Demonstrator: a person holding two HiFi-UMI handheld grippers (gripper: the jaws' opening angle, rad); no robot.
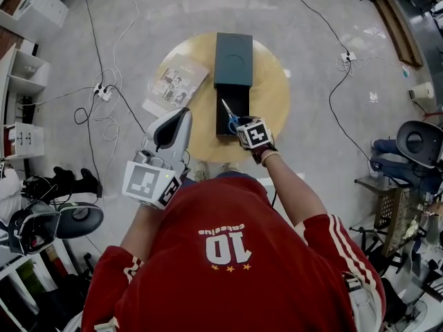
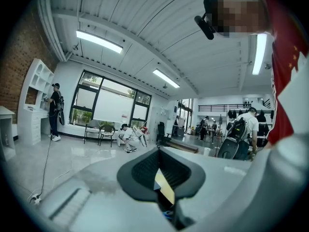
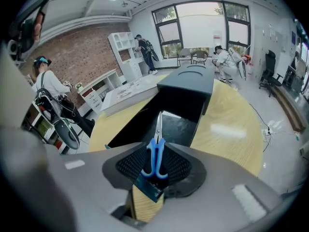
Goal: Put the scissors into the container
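Observation:
The blue-handled scissors (image 1: 228,113) (image 3: 155,151) sit between the pads of my right gripper (image 1: 239,123) (image 3: 154,167), blades pointing forward. That gripper is shut on the handles and hovers over the open black tray (image 1: 232,99) (image 3: 145,122) of the dark teal container (image 1: 233,58) (image 3: 187,86), at the tray's near end. My left gripper (image 1: 168,131) (image 2: 161,178) is raised at the table's near left edge, pointing up toward the ceiling, shut with nothing in it.
The container rests on a round wooden table (image 1: 274,95) (image 3: 231,124). A booklet (image 1: 175,84) lies on the table's left side. Cables and a power strip (image 1: 102,91) lie on the floor at left; a chair (image 1: 415,144) stands at right.

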